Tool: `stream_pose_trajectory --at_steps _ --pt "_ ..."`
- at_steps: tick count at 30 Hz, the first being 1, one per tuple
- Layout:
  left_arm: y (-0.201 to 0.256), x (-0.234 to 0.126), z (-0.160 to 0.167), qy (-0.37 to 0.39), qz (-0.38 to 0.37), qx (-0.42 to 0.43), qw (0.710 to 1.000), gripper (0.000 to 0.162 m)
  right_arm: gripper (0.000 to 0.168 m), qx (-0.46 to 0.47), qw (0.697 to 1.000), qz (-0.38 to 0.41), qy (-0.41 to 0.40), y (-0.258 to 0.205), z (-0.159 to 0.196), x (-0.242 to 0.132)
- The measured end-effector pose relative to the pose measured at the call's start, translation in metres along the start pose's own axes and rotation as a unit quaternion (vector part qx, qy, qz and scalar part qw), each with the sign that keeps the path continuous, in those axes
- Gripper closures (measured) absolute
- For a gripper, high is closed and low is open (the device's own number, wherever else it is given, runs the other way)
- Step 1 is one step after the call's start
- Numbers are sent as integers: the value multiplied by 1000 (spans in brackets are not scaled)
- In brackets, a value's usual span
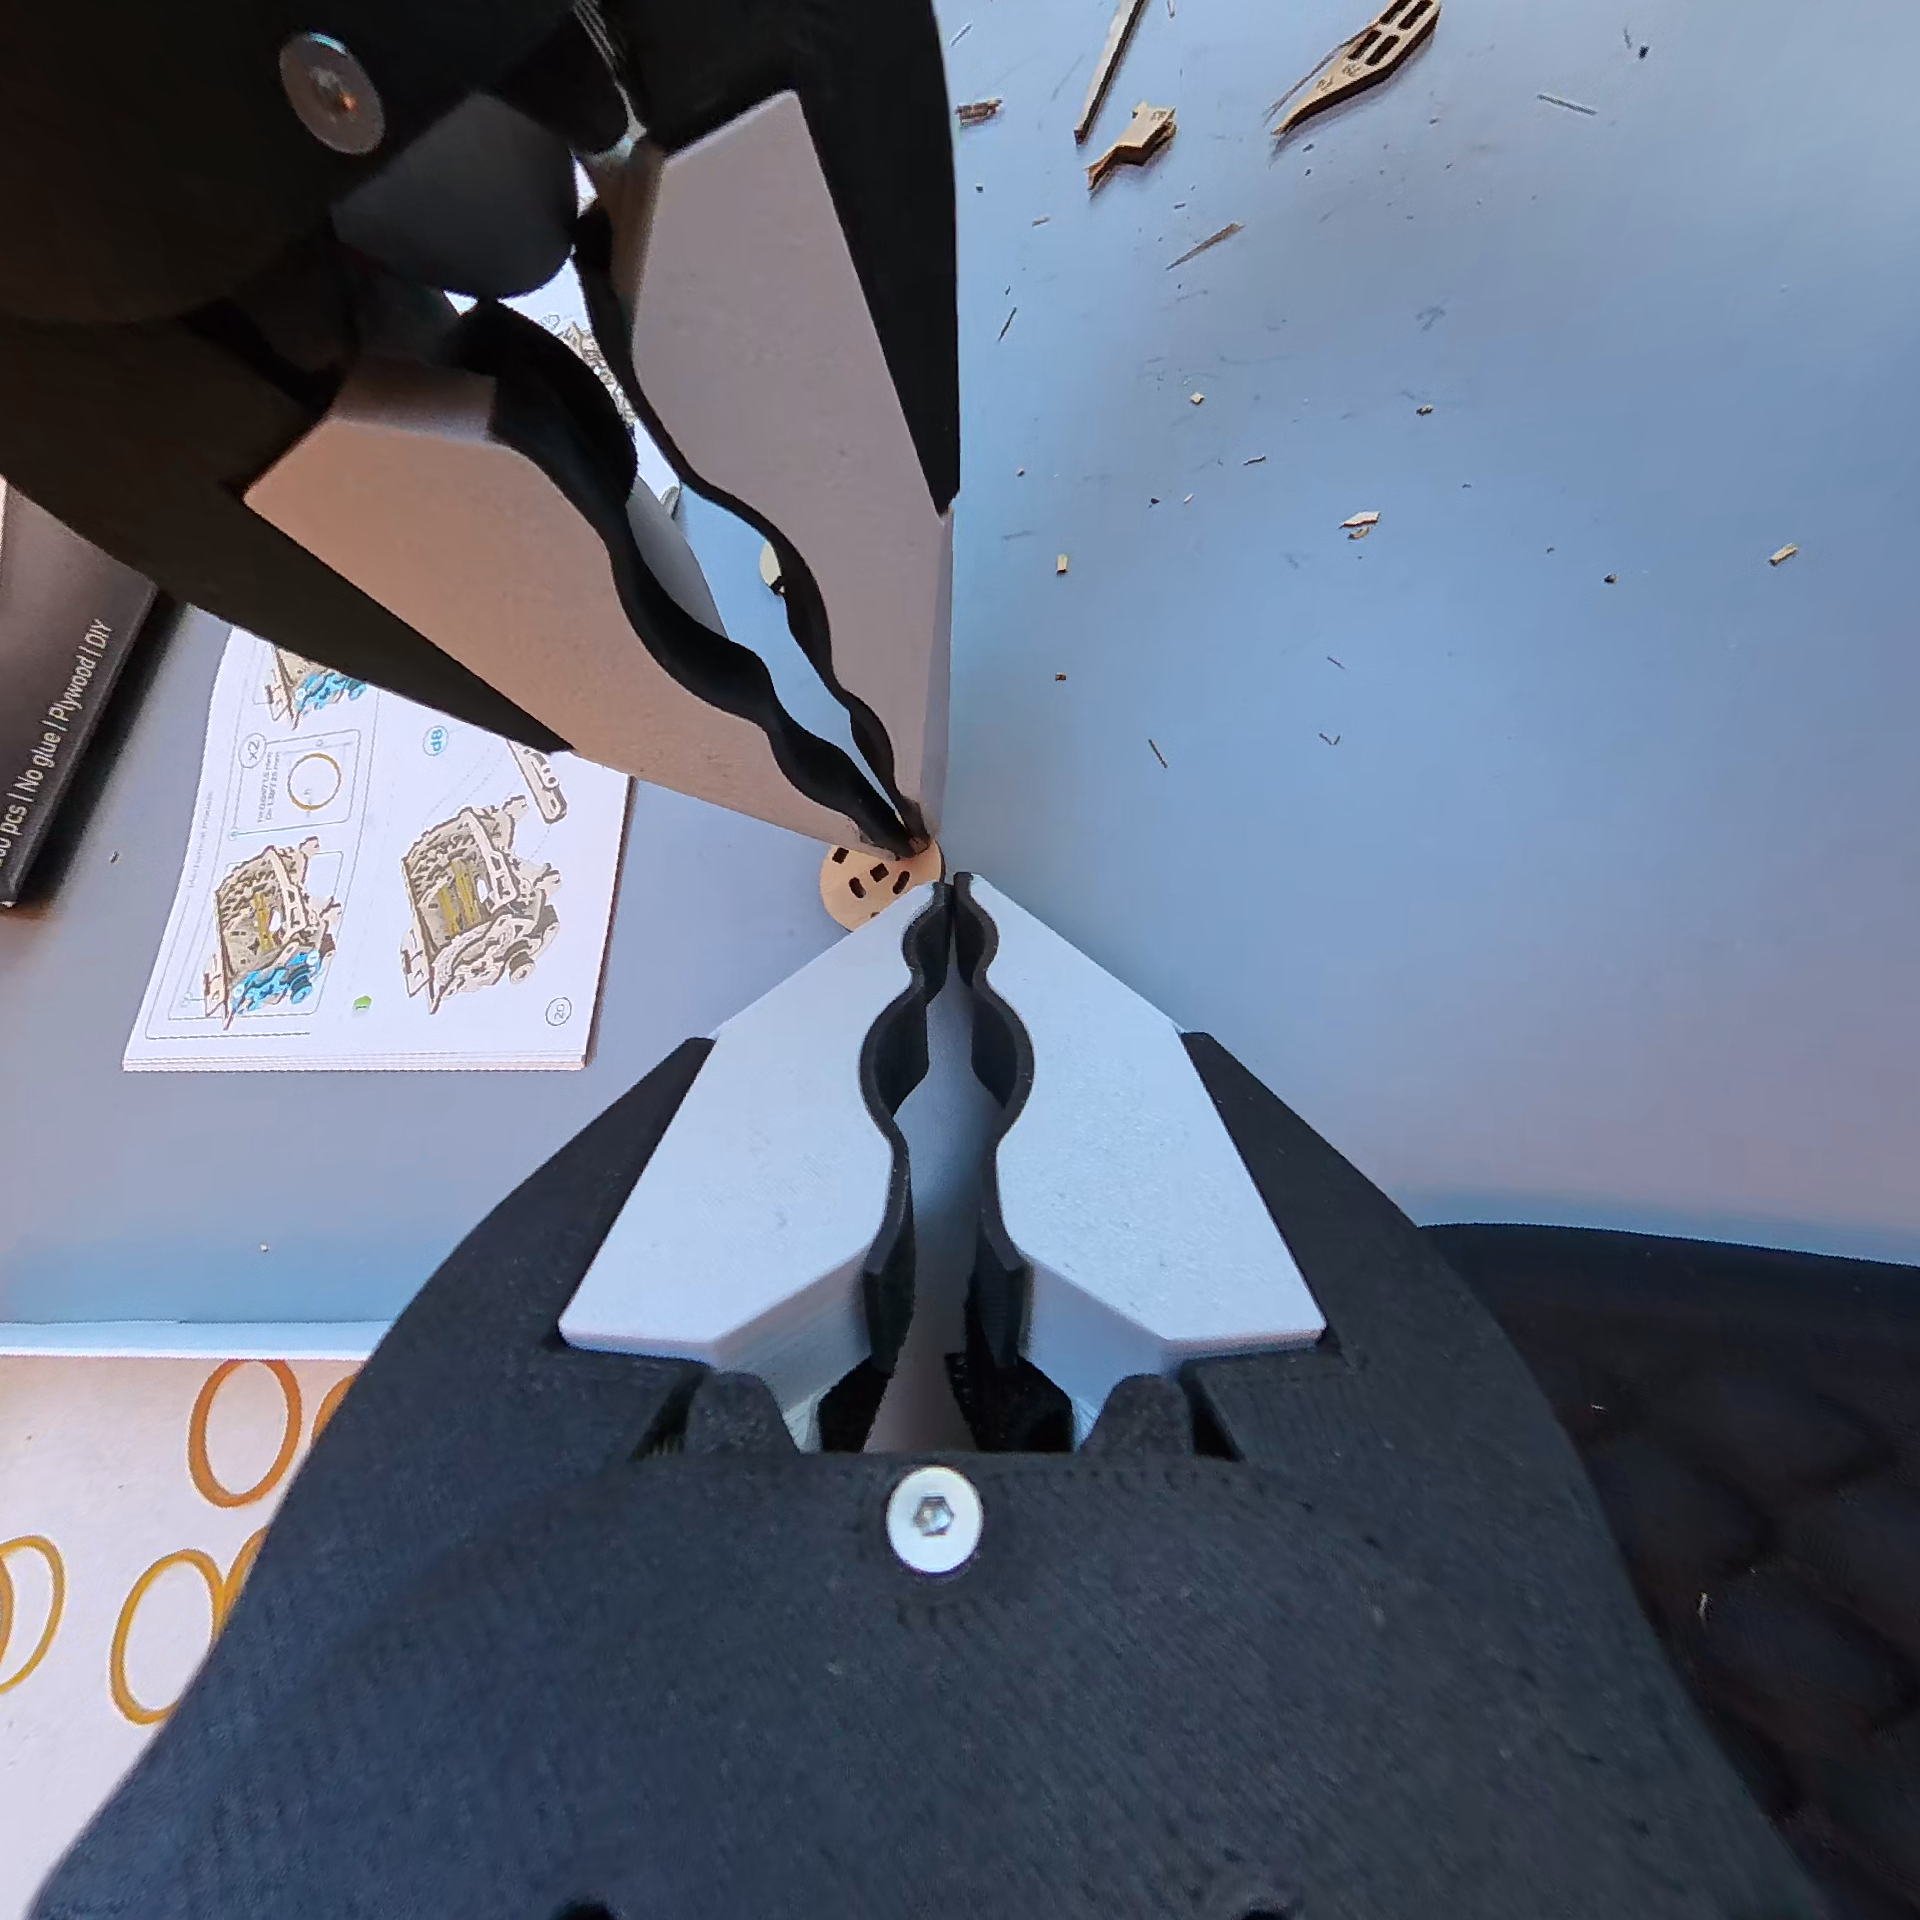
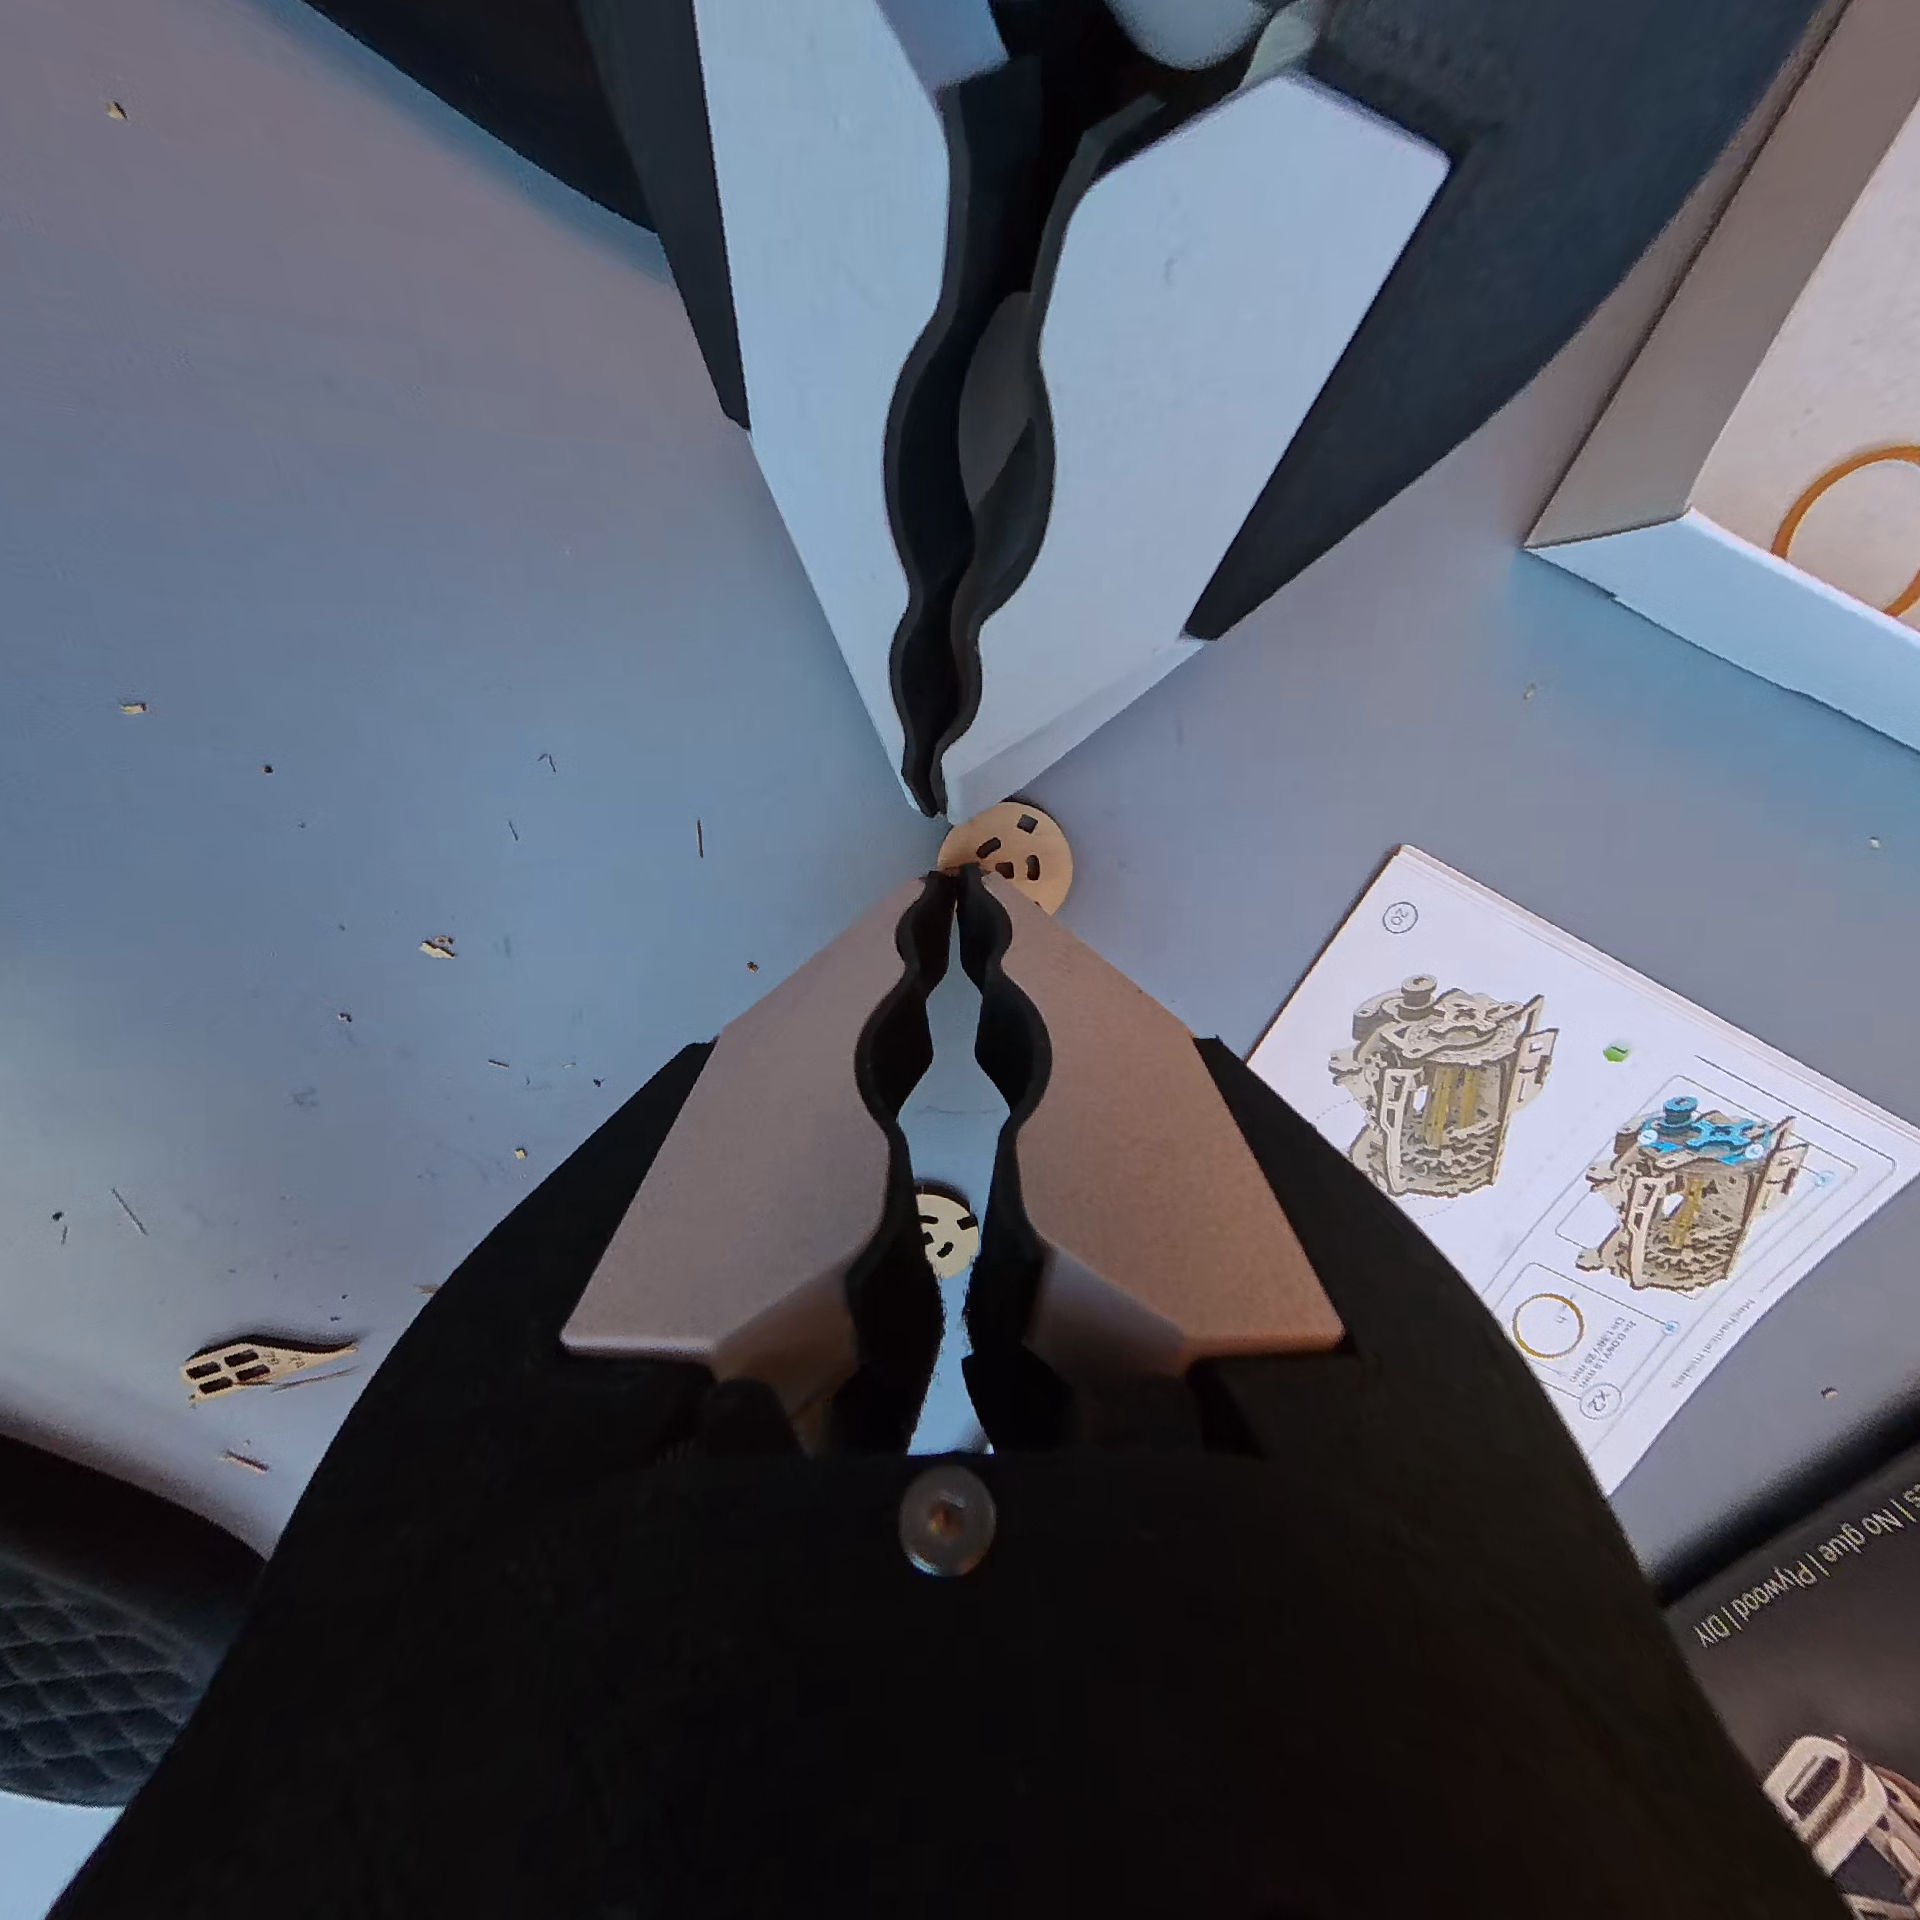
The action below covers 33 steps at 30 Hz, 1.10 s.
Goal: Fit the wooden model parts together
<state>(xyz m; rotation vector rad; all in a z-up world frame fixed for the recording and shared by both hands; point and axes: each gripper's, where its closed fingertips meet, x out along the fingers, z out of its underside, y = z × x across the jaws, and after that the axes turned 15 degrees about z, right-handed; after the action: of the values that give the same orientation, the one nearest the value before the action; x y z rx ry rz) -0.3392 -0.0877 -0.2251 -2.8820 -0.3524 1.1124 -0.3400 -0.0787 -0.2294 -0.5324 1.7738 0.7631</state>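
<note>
Both grippers meet tip to tip over the grey-blue table [image 1: 1455,831], angled steeply down at a small wooden disc [image 1: 862,894] with dark square cut-outs. Disc lies flat on the table.

Left gripper [image 1: 951,891], pale grey fingers: tips drawn together, no gap at the points, sitting at the disc's rim. Cannot tell whether anything is pinched between them.

Right gripper [image 2: 948,883], brown fingers: tips also pressed together, resting on the disc's edge; a grip on it cannot be confirmed.

A second wooden disc [image 2: 945,1236] shows on the table through the gap between the right gripper's fingers, nearer its base.

Instruction booklet [image 2: 1621,1143] lies open just beside the first disc. White tray [image 2: 1704,582] with rubber bands [image 2: 1860,520] near a table edge. Slotted wooden offcut [image 2: 249,1366] and splinters scattered well apart.
</note>
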Motion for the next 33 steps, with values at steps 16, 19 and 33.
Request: stream_pose_trajectory --at_steps 16,19,33 --pt "0 0 0 -1 -3 3 1000 162 156 8 999 23 31 8 -5 -13" --pt "0 0 0 -1 -3 3 1000 162 157 -1 998 34 47 7 -8 -15" --pt "0 0 0 -1 -2 3 1000 162 166 2 1000 21 19 4 -2 -2"
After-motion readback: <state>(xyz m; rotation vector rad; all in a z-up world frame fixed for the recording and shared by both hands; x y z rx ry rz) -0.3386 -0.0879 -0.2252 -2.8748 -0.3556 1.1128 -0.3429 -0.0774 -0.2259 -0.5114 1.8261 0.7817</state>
